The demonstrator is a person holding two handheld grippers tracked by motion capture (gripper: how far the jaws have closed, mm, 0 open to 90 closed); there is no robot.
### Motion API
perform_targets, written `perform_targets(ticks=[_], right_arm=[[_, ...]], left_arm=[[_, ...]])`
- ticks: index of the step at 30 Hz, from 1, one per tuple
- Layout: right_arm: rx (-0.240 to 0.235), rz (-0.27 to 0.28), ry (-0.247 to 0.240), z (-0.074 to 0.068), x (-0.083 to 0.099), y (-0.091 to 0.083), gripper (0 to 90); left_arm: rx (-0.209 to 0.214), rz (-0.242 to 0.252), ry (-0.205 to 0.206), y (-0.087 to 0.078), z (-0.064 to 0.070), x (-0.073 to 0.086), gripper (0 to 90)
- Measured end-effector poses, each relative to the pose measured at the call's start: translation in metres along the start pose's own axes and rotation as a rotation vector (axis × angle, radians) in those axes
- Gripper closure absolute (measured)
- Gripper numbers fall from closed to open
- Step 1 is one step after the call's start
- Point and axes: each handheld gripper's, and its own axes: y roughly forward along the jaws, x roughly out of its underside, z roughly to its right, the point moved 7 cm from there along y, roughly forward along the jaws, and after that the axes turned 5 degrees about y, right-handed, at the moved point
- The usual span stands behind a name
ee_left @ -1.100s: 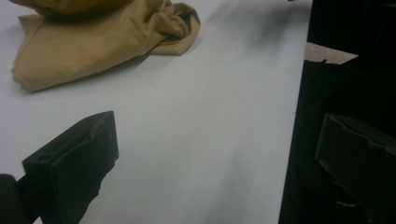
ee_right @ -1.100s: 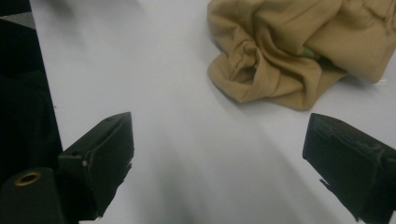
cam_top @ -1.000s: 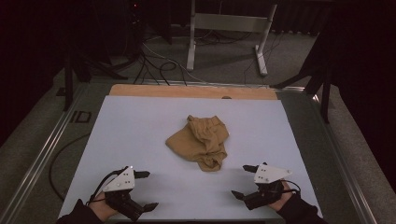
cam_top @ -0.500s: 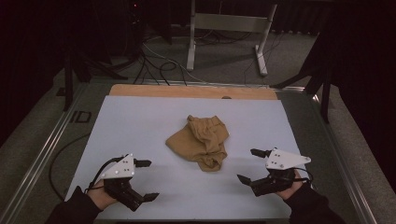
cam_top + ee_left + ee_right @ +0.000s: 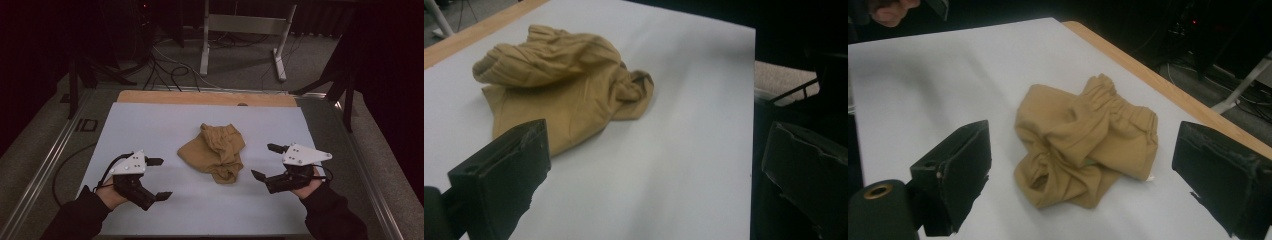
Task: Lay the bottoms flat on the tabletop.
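High view: tan garment (image 5: 215, 151) crumpled, shape unreadable; left tongs (image 5: 159, 178), right tongs (image 5: 266, 161) gaping, empty.

No readable text, label or number shows anywhere.

Left claw (image 5: 159, 178) jaws wide apart, right claw (image 5: 266, 161) jaws wide apart, both hand-held low, facing inward
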Motion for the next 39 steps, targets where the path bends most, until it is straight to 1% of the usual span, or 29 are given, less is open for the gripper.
perform_targets(ticks=[2,8,10,12,13,14,17,18,20,24,26,27,28,29,31,32,36,38,39], right_arm=[[0.006,0.005,0.01,0.004,-0.002,0.004,9.2],[0.021,0.024,0.051,0.016,-0.005,0.021,9.0],[0.033,0.021,0.062,0.022,-0.003,0.026,8.9],[0.052,0.035,0.075,0.027,-0.002,0.031,8.9],[0.052,0.035,0.075,0.027,-0.002,0.031,8.9],[0.043,0.041,0.089,0.031,0.0,0.035,8.9],[0.05,0.041,0.101,0.037,0.004,0.042,9.0],[0.049,0.035,0.115,0.038,0.006,0.045,8.9],[0.05,0.032,0.128,0.042,0.009,0.051,9.0],[0.043,0.006,0.152,0.048,0.019,0.063,9.1],[0.039,0.001,0.166,0.05,0.025,0.067,12.8],[0.044,-0.004,0.174,0.052,0.027,0.069,13.0],[0.039,-0.006,0.185,0.052,0.03,0.071,14.0],[0.045,-0.01,0.188,0.053,0.033,0.073,14.8],[0.049,-0.024,0.19,0.055,0.038,0.077,18.0],[0.051,-0.028,0.196,0.056,0.041,0.079,19.3],[0.035,-0.066,0.201,0.058,0.055,0.088,23.6],[0.029,-0.076,0.205,0.058,0.058,0.091,23.6],[0.027,-0.095,0.214,0.057,0.064,0.095,25.3]], left_arm=[[0.001,0.005,-0.005,0.001,-0.004,-0.003,0.3],[-0.021,0.007,-0.017,0.01,-0.019,-0.01,0.2],[-0.026,0.002,-0.019,0.014,-0.023,-0.011,0.2],[-0.027,-0.002,-0.025,0.018,-0.027,-0.011,0.2],[-0.027,-0.002,-0.025,0.018,-0.027,-0.011,0.2],[-0.032,-0.007,-0.028,0.022,-0.03,-0.011,0.2],[-0.034,-0.01,-0.04,0.028,-0.036,-0.011,0.2],[-0.036,-0.012,-0.043,0.03,-0.038,-0.011,0.2],[-0.044,-0.019,-0.046,0.034,-0.043,-0.011,0.2],[-0.067,-0.029,-0.075,0.044,-0.055,-0.009,0.3],[-0.103,-0.024,-0.073,0.048,-0.063,-0.007,0.3],[-0.124,-0.037,-0.069,0.05,-0.067,-0.005,0.3],[-0.143,-0.041,-0.071,0.053,-0.071,-0.004,0.3],[-0.156,-0.051,-0.074,0.055,-0.075,-0.002,0.3],[-0.159,-0.049,-0.079,0.057,-0.077,-0.002,0.3],[-0.18,-0.05,-0.074,0.061,-0.083,0.001,0.3],[-0.176,-0.069,-0.116,0.069,-0.091,0.007,0.3],[-0.176,-0.069,-0.116,0.069,-0.091,0.007,0.3],[-0.169,-0.072,-0.15,0.075,-0.096,0.011,0.3]])
